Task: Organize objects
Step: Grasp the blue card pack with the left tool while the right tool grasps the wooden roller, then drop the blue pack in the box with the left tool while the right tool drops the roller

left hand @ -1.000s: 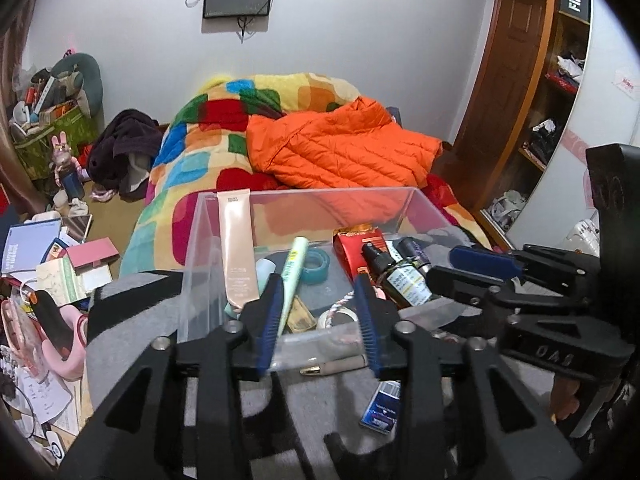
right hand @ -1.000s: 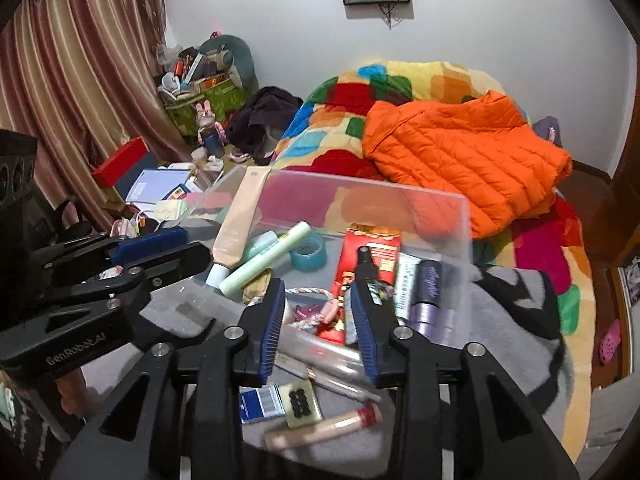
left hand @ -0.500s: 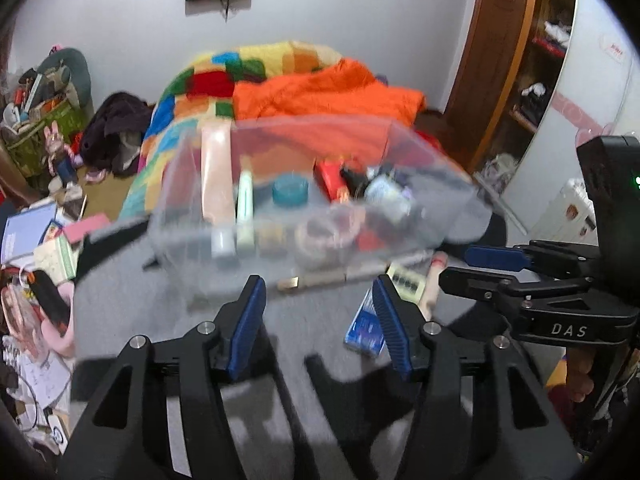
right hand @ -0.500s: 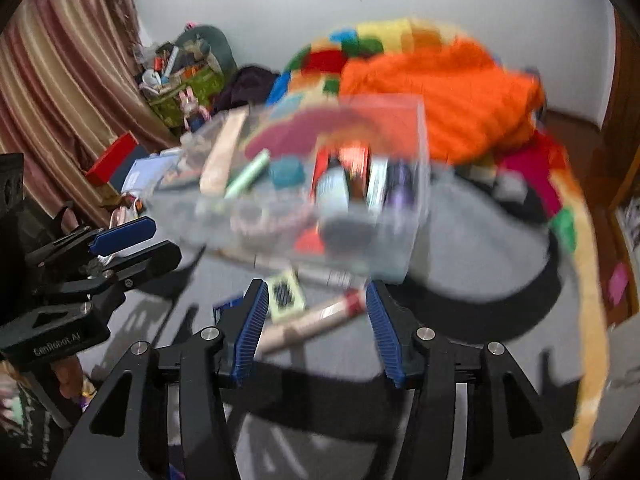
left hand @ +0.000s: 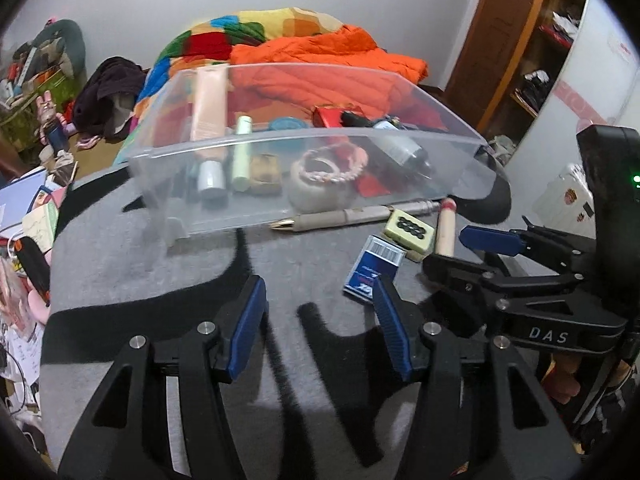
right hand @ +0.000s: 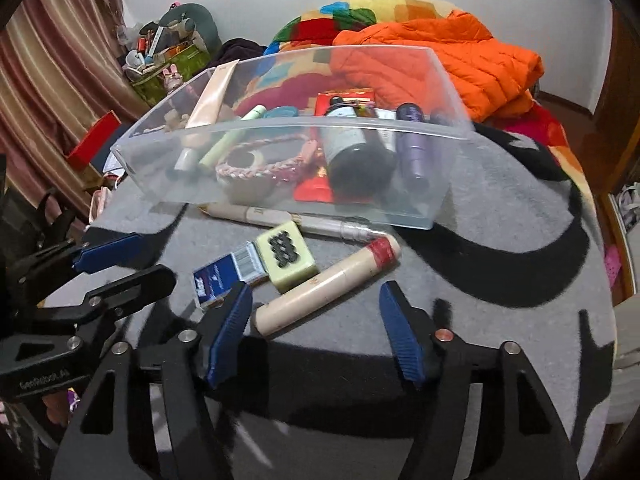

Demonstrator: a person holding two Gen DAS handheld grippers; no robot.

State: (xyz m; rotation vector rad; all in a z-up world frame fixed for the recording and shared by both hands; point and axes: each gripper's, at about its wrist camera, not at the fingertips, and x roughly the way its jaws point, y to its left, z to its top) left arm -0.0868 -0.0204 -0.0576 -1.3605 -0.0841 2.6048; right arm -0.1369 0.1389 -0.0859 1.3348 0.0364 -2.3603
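Observation:
A clear plastic bin [left hand: 248, 208] [right hand: 420, 204] stands on a grey and black blanket and holds tubes, a dark bottle [right hand: 352, 148], a braided bracelet [left hand: 332, 168] and a red box. In front of it lie a long pen [left hand: 348, 216], a green tile [right hand: 286, 256], a blue box [right hand: 224, 272] and a cream tube [right hand: 328, 284]. My left gripper [left hand: 320, 320] is open and empty over bare blanket. My right gripper [right hand: 316, 320] is open, its jaws either side of the cream tube's near end.
The blanket covers a raised surface [left hand: 120, 264] whose edges drop off left and right. Behind it is a bed with a colourful quilt and an orange jacket [right hand: 440, 52]. Clutter lies on the floor at left [left hand: 24, 216]. A wooden shelf [left hand: 532, 60] stands at right.
Both grippers have pulled back from the bin's front wall and opened wider. The loose items in front of the bin have come into fuller view.

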